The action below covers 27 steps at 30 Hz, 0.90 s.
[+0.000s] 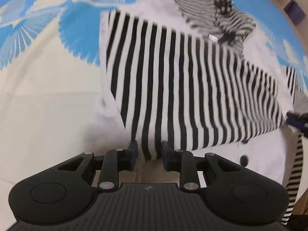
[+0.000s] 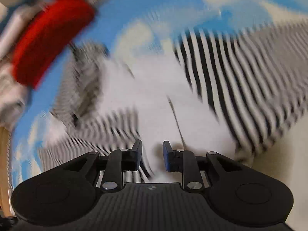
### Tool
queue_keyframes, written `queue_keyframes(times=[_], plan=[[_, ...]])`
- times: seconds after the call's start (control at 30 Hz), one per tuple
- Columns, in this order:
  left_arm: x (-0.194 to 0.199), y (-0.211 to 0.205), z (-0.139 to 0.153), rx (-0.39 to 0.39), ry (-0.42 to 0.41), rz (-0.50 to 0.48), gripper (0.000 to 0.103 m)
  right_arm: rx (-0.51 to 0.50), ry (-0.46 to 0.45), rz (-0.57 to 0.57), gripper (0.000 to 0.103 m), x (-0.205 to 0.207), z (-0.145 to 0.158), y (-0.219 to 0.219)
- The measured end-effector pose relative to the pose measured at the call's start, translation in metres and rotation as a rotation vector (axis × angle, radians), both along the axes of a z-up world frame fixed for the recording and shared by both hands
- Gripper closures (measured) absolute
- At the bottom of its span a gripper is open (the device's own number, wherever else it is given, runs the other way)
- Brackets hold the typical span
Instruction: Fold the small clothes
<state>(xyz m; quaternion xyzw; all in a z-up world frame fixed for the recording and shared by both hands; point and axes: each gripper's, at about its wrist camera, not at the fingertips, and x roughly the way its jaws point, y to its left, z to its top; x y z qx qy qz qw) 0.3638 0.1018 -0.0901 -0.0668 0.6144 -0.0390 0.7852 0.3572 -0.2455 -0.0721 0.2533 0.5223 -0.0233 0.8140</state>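
A black-and-white striped garment with white panels (image 1: 182,80) lies on a blue and cream patterned cloth (image 1: 38,77). My left gripper (image 1: 149,152) is shut on a striped corner of it, lifting a folded flap. In the right wrist view, which is blurred by motion, the same garment (image 2: 240,80) shows, and my right gripper (image 2: 152,155) pinches its white fabric edge between its fingers. The right gripper's tip (image 1: 297,121) also appears in the left wrist view at the garment's far right edge.
A red cloth (image 2: 52,38) and pale fabric lie at the upper left of the right wrist view. A small white label (image 1: 213,38) sits near the garment's crumpled striped part (image 1: 227,19). A dark button (image 1: 244,160) shows on the white panel.
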Motion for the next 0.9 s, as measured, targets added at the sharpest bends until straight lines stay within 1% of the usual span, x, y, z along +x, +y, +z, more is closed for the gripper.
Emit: queue_keyframes(times=[0.03, 0.07, 0.1, 0.13, 0.2, 0.27, 0.33, 0.4, 0.47, 0.53, 0.6, 0.67, 0.73, 0.9], plan=[[0.000, -0.002, 0.002, 0.011, -0.002, -0.002, 0.073, -0.007, 0.072, -0.020, 0.078, 0.000, -0.010, -0.002], [0.000, -0.004, 0.007, 0.015, -0.010, -0.002, 0.073, 0.006, 0.105, -0.056, 0.078, -0.001, -0.015, -0.004], [0.000, -0.006, 0.014, 0.011, -0.028, 0.000, 0.073, 0.031, 0.100, -0.084, 0.078, -0.002, -0.012, -0.007], [-0.001, -0.008, 0.023, 0.002, -0.055, -0.001, 0.073, 0.038, 0.088, -0.088, 0.076, 0.000, -0.006, -0.007], [-0.003, -0.015, 0.046, -0.013, -0.129, -0.026, 0.066, 0.016, 0.024, -0.063, 0.076, -0.002, 0.013, -0.004], [-0.007, -0.024, 0.066, -0.011, -0.200, -0.060, 0.053, -0.023, -0.053, -0.039, 0.073, -0.004, 0.038, -0.002], [-0.011, -0.034, 0.078, 0.030, -0.255, -0.096, 0.050, -0.053, -0.102, -0.025, 0.071, -0.006, 0.054, -0.003], [-0.010, -0.042, 0.080, 0.062, -0.286, -0.108, 0.050, -0.064, -0.133, -0.024, 0.071, -0.011, 0.070, -0.005], [-0.010, -0.045, 0.081, 0.092, -0.297, -0.107, 0.050, -0.062, -0.168, -0.021, 0.070, -0.017, 0.086, -0.008], [-0.008, -0.047, 0.083, 0.090, -0.313, -0.105, 0.050, -0.072, -0.203, -0.010, 0.069, -0.017, 0.095, -0.006], [-0.008, -0.046, 0.086, 0.085, -0.321, -0.101, 0.050, -0.093, -0.233, 0.000, 0.065, -0.023, 0.107, -0.015], [-0.006, -0.045, 0.086, 0.083, -0.323, -0.094, 0.050, -0.122, -0.254, 0.001, 0.064, -0.020, 0.109, -0.015], [-0.005, -0.043, 0.086, 0.085, -0.317, -0.086, 0.050, -0.140, -0.257, -0.016, 0.064, -0.019, 0.111, -0.025], [-0.006, -0.043, 0.090, 0.076, -0.331, -0.076, 0.049, -0.128, -0.250, -0.079, 0.064, -0.020, 0.111, -0.058]])
